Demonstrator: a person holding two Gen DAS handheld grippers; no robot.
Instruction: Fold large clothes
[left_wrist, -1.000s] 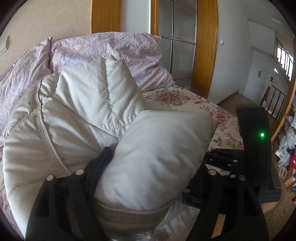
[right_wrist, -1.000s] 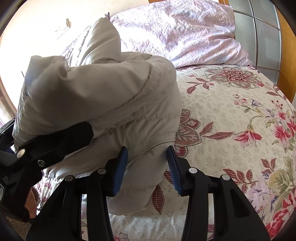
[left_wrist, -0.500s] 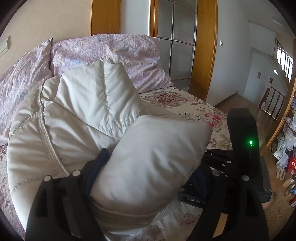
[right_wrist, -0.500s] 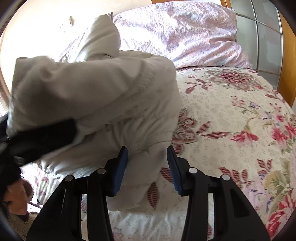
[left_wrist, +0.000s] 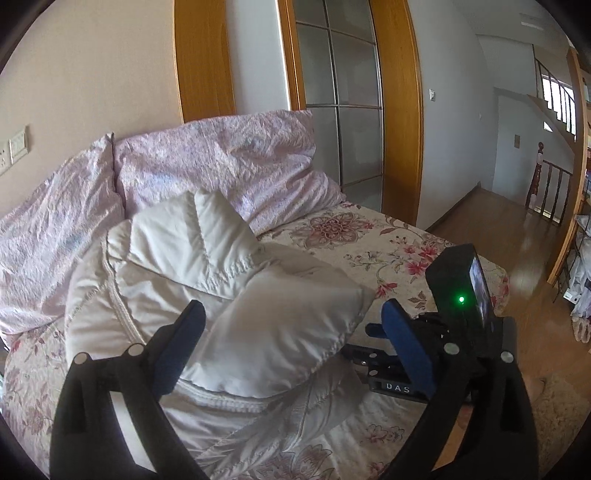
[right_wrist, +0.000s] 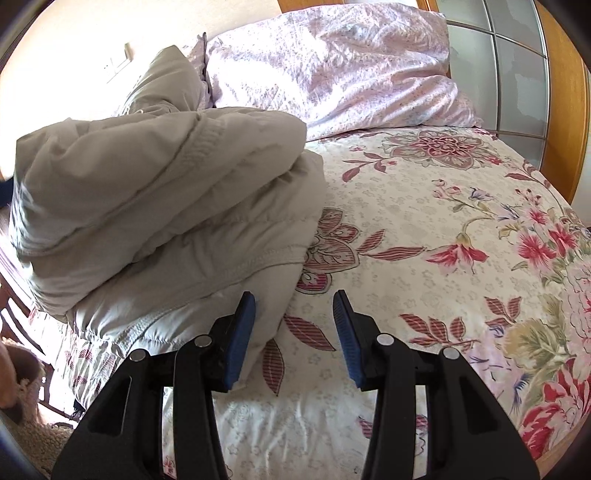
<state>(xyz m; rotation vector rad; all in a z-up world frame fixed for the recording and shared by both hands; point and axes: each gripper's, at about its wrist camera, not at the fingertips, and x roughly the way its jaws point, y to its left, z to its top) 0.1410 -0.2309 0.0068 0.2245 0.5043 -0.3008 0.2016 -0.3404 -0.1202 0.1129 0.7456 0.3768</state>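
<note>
Beige jacket (right_wrist: 166, 192) against lilac pillows (right_wrist: 332, 66)

bed, right side: the floral bedspread (right_wrist: 443, 229) lies bare and flat from the jacket out to the right edge.
bed, left side: a puffy folded beige jacket (right_wrist: 166, 192) piles high near the front edge.
head of bed: two lilac pillows (right_wrist: 332, 70) stand against the wall.
left gripper's path: the right gripper (left_wrist: 424, 354) sits close on its right.
</note>
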